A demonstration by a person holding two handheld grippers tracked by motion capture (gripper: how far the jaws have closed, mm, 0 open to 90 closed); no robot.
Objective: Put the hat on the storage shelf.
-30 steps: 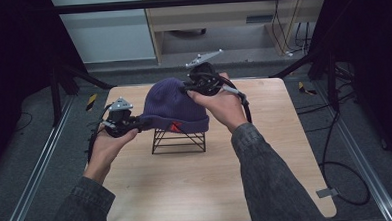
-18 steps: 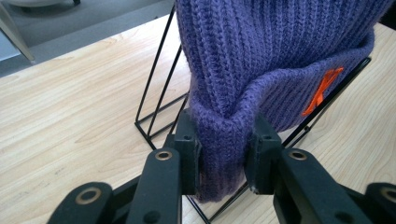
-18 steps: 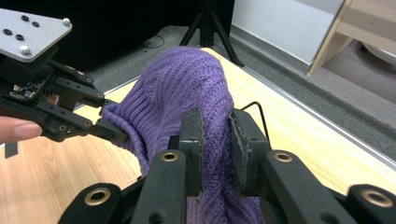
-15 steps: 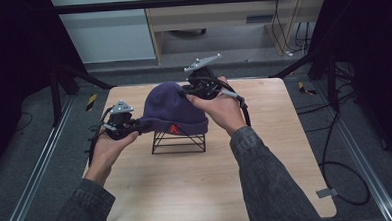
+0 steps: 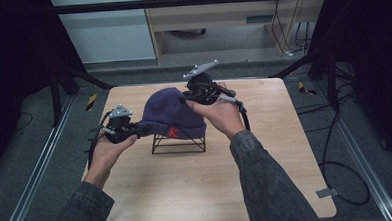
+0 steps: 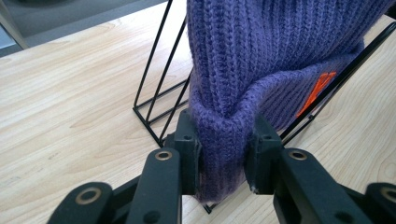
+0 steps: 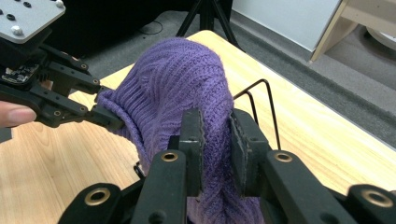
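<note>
Purple ribbed knit beanie (image 6: 261, 51) with an orange mark (image 6: 317, 91); black wire stand (image 6: 156, 88); pale wood-grain bench (image 6: 70, 107); black tool (image 6: 224, 154) jaws.

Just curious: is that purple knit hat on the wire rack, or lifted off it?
On it. The purple beanie drapes over the black wire rack, whose bars show beneath its folded brim, while both grippers pinch its knit.

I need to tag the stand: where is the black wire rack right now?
In the high view the black wire rack stands mid-table, under the purple beanie, between both tools.
</note>
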